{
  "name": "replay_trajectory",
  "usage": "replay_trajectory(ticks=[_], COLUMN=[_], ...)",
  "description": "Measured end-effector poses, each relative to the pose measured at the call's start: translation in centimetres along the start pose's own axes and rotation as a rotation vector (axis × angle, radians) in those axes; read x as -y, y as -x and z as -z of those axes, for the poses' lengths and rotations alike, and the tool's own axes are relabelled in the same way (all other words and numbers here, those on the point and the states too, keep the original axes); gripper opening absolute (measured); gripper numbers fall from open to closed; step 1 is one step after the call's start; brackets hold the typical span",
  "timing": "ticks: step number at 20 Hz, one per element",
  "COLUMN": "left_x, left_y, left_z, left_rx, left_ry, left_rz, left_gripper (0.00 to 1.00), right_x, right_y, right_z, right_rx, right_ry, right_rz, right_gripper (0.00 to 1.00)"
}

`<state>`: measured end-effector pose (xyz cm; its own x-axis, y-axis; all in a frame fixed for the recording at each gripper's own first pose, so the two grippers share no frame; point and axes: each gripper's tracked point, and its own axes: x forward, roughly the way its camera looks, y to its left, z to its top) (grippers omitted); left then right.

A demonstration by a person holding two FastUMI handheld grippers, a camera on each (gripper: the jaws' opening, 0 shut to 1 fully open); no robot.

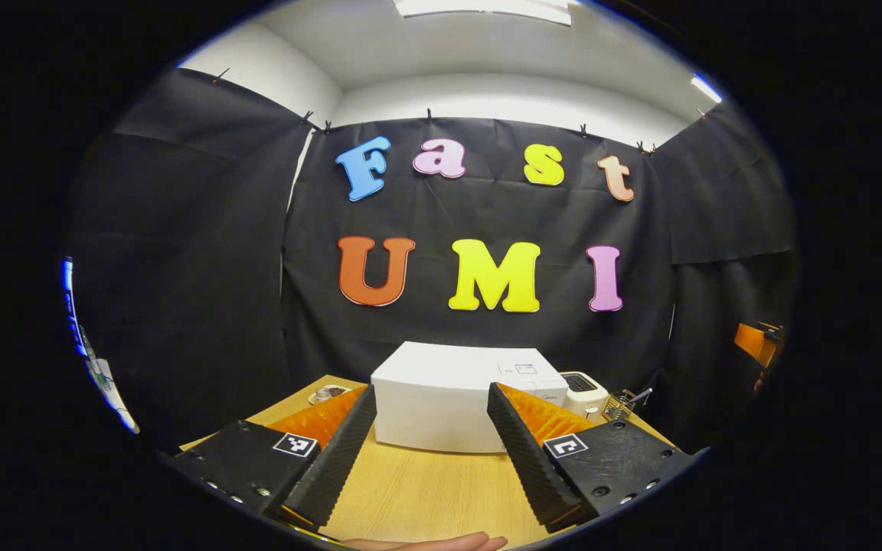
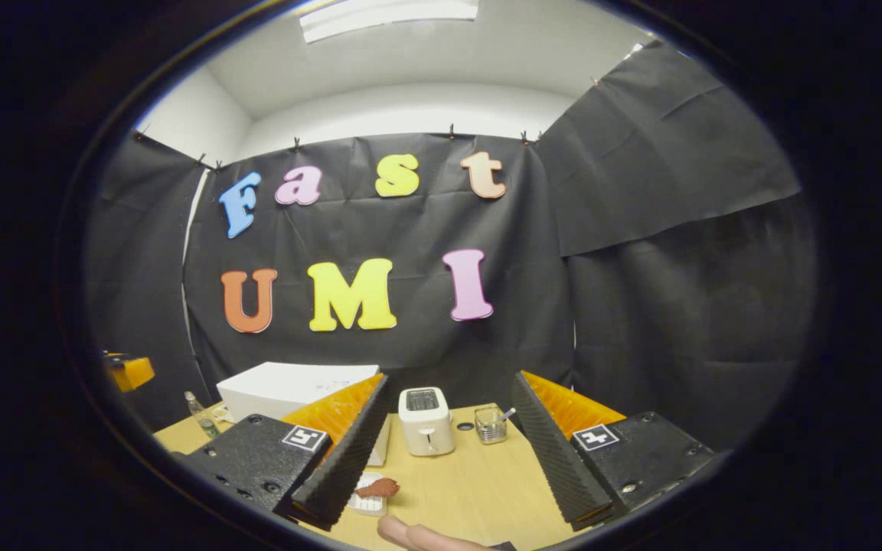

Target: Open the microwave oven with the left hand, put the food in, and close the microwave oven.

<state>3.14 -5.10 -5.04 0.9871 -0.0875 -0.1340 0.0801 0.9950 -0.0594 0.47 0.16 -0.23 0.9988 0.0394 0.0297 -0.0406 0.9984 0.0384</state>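
1. Two grippers, left gripper (image 1: 429,451) and right gripper (image 2: 449,451), jaws spread wide, holding nothing.
2. White microwave oven (image 1: 449,398), door shut, stands mid-table between the left fingers (well apart from them).
3. Food (image 2: 378,487) on small plate (image 2: 368,501), just beside the right gripper's left finger.
4. Toaster (image 2: 426,421) and glass jar (image 2: 491,425) behind; bare wooden table (image 2: 472,482) in front.

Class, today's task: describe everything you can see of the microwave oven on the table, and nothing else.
The microwave oven is a plain white box with a smooth, matte-looking casing and a small label on its top. It stands upright on the wooden table, shut as far as can be seen, with no door gap showing. A white toaster stands close beside it. In the left gripper view it sits between the open tongs, which do not touch it.
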Motion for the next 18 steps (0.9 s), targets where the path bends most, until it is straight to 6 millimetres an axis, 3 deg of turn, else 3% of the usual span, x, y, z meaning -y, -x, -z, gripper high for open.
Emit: replay_trajectory(ticks=[1, 2, 3, 4, 5, 6, 7, 8, 10, 18], left_x=[0.6, 1.2, 2.0, 2.7, 3.8, 4.8, 5.5, 6.3, 8.1, 13.9], left_y=[-1.4, -2.7, -4.1, -5.5, -6.9, -8.2, -9.5, -10.7, -13.2, -20.8], left_z=[0.8, 1.6, 2.9, 4.4, 5.5, 6.6, 7.9, 9.3, 12.0, 20.0], left_rx=[-0.007, -0.018, -0.036, -0.063, -0.074, -0.085, -0.094, -0.112, -0.141, -0.181], left_ry=[-0.009, -0.016, -0.022, -0.019, -0.011, -0.002, 0.003, 0.008, 0.009, -0.002], left_rz=[0.006, 0.014, 0.022, 0.032, 0.054, 0.07, 0.082, 0.095, 0.123, 0.187], left_gripper=[0.92, 0.92, 0.92, 0.92, 0.92, 0.92, 0.92, 0.92, 0.92, 0.92], right_x=[-0.1, -0.2, -0.3, -0.4, -0.5, -0.5, -0.3, -0.2, 0.3, 2.6], right_y=[-0.4, -0.9, -1.4, -1.8, -2.1, -2.4, -2.7, -2.8, -3.1, -4.2], right_z=[0.2, 0.6, 1.0, 1.5, 1.8, 2.1, 2.3, 2.8, 3.6, 6.1], right_rx=[-0.002, -0.011, -0.023, -0.036, -0.047, -0.052, -0.055, -0.058, -0.075, -0.102], right_ry=[-0.005, -0.008, -0.011, -0.011, -0.011, -0.01, -0.006, -0.001, 0.005, 0.022], right_rz=[-0.001, -0.002, -0.005, -0.011, -0.016, -0.017, -0.016, -0.012, 0.0, 0.005], right_gripper=[0.94, 1.0, 0.94, 0.94, 1.0, 1.0, 0.94, 1.0, 1.0, 1.0])
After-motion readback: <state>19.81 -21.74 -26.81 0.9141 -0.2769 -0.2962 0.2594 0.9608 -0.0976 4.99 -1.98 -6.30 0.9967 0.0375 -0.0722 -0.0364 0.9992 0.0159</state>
